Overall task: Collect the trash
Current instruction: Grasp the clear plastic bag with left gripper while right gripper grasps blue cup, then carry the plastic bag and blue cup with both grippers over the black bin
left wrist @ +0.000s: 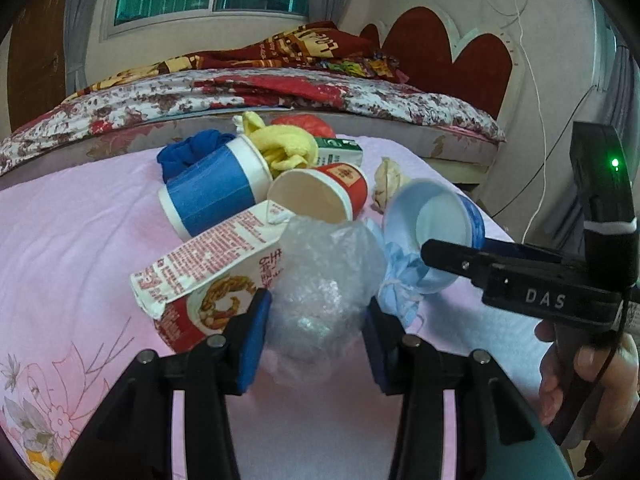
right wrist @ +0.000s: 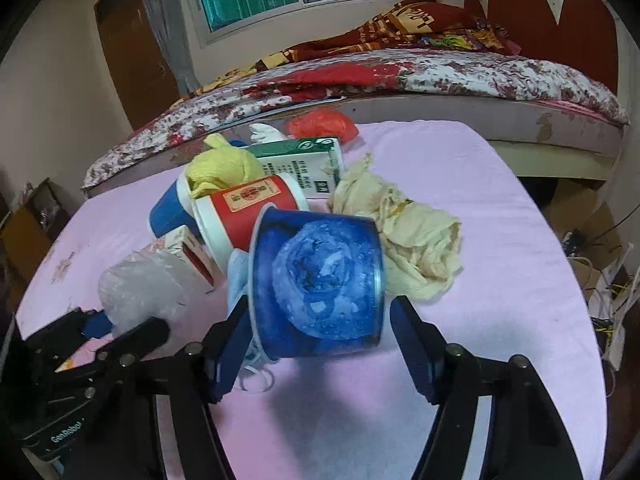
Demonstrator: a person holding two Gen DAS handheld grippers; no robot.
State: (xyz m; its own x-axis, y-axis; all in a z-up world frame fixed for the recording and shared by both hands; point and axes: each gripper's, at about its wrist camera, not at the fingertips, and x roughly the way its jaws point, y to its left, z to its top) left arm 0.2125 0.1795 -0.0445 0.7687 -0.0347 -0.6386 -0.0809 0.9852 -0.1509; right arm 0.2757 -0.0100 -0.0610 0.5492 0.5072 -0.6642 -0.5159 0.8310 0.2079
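A pile of trash lies on a pink-covered table (left wrist: 80, 220). My left gripper (left wrist: 316, 340) is open around a crumpled clear plastic wrap (left wrist: 324, 280), its blue pads on either side. My right gripper (right wrist: 320, 344) is open around a blue paper cup (right wrist: 320, 276) lying on its side; the left pad touches it, the right pad stands apart. In the left wrist view that cup (left wrist: 436, 216) shows its white inside. Close by lie a red-and-white carton (left wrist: 216, 264), a red cup (left wrist: 320, 192), a blue-and-white cup (left wrist: 212, 188) and a light blue face mask (left wrist: 400, 280).
A yellow cloth (left wrist: 284, 144), a green carton (right wrist: 304, 160), a red plastic bag (right wrist: 324, 124), a dark blue cloth (left wrist: 192, 152) and a cream crumpled tissue (right wrist: 408, 232) lie at the pile's far side. A bed (right wrist: 440, 76) stands behind the table.
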